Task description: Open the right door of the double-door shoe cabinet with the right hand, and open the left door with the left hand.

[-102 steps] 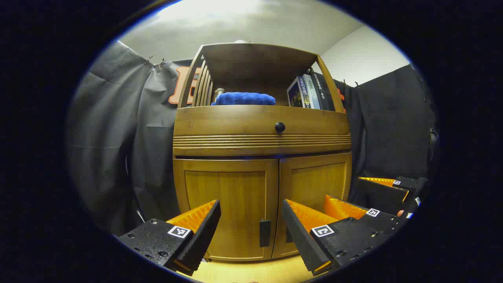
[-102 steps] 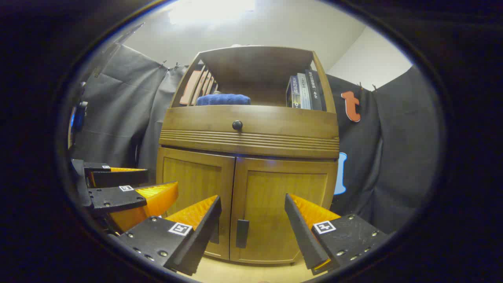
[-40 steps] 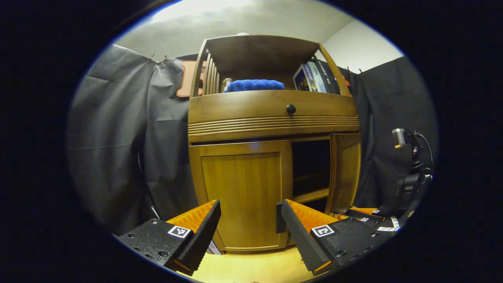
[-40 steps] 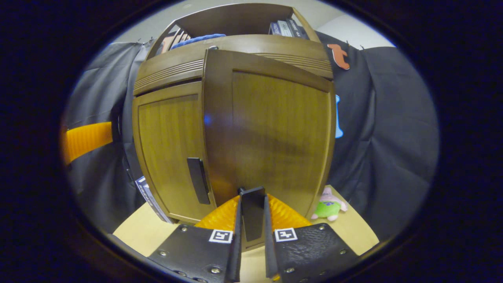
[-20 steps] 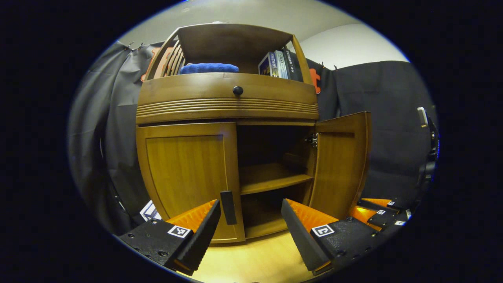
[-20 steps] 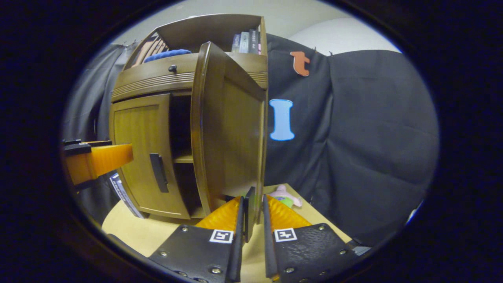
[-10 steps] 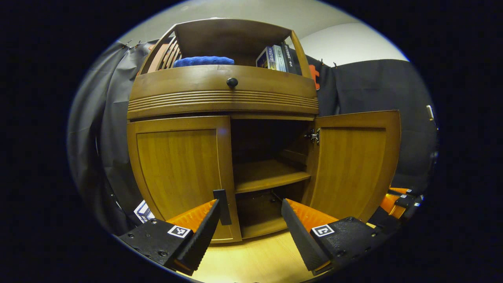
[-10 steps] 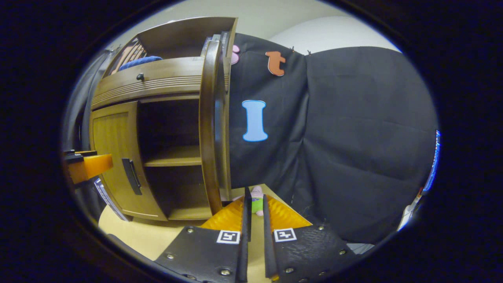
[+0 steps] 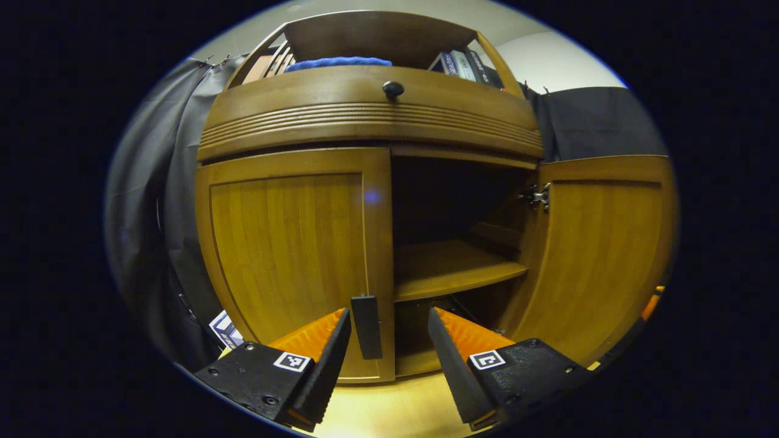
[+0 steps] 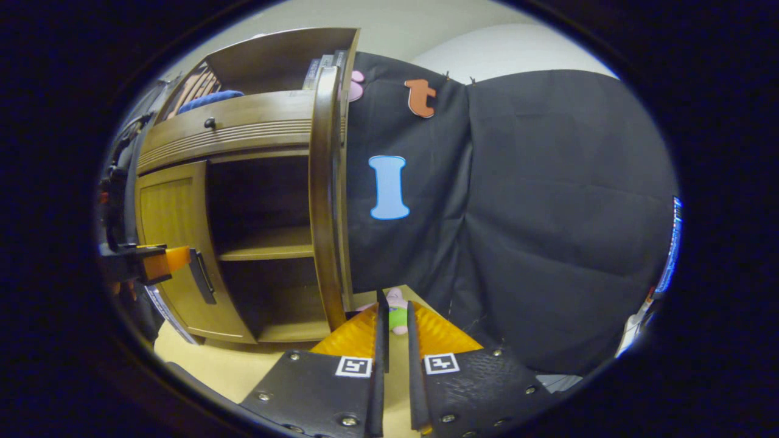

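In the left gripper view, the left gripper (image 9: pixel 386 347) has its fingers spread apart, with the dark upright handle (image 9: pixel 367 326) of the left door (image 9: pixel 292 243) standing between them, nearer the left finger; no contact can be made out. That door is closed. Beside it the shoe cabinet (image 9: pixel 371 115) gapes open, showing a wooden shelf (image 9: pixel 450 267), and the right door (image 9: pixel 599 255) is swung wide. Above sit a drawer knob (image 9: pixel 393 89), a blue towel (image 9: pixel 338 61) and books (image 9: pixel 462 64). In the right gripper view, the right gripper (image 10: pixel 392 340) has its fingers nearly together, clamped on a thin dark handle, just below the right door seen edge-on. A small plush toy (image 10: pixel 398 307) lies on the light counter (image 10: pixel 201 359) beyond.
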The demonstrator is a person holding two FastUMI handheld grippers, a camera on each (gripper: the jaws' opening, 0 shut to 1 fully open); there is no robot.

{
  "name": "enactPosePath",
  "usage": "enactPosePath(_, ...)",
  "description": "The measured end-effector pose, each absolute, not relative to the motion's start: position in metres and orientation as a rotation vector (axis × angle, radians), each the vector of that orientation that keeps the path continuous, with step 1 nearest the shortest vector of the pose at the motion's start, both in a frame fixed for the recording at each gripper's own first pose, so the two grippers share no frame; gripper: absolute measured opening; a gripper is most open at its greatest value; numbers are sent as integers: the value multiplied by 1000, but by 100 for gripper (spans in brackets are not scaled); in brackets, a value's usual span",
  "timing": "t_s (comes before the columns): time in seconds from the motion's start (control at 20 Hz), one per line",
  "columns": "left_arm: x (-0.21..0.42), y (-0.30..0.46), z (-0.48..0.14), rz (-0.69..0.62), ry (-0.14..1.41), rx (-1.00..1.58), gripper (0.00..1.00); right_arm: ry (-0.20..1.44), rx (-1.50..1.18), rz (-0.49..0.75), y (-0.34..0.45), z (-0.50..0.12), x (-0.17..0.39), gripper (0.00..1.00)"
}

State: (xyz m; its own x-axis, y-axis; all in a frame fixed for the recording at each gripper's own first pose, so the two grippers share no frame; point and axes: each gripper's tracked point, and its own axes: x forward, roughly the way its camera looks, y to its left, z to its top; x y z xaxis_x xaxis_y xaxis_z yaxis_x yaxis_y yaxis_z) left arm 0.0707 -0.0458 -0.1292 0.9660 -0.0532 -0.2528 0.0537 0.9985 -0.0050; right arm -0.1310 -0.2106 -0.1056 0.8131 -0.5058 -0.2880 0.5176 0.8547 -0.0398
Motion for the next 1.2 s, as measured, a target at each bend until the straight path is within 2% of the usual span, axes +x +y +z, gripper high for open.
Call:
enactPosePath(0.35,122,-34,-162,7,291,31,76,223,45,-677,-254,-68,-156,17)
enactPosePath(0.65,134,-25,-181,41,317,28,49,228,5,-698,-250,-62,-169,17)
enactPosePath(0.75,132,-26,-178,33,305,8,36,233,-2,-691,-246,-63,-169,17)
enactPosePath(1.0,127,-26,-179,3,309,-31,31,248,1,-661,-237,-64,-168,17)
enactPosePath(1.05,124,-26,-179,-1,306,-33,34,247,0,-658,-235,-62,-166,17)
enactPosePath(1.15,116,-25,-178,-11,308,-39,31,243,-3,-650,-229,-58,-164,17)
enactPosePath(1.2,112,-25,-177,-18,309,-48,36,243,-5,-646,-225,-56,-164,17)
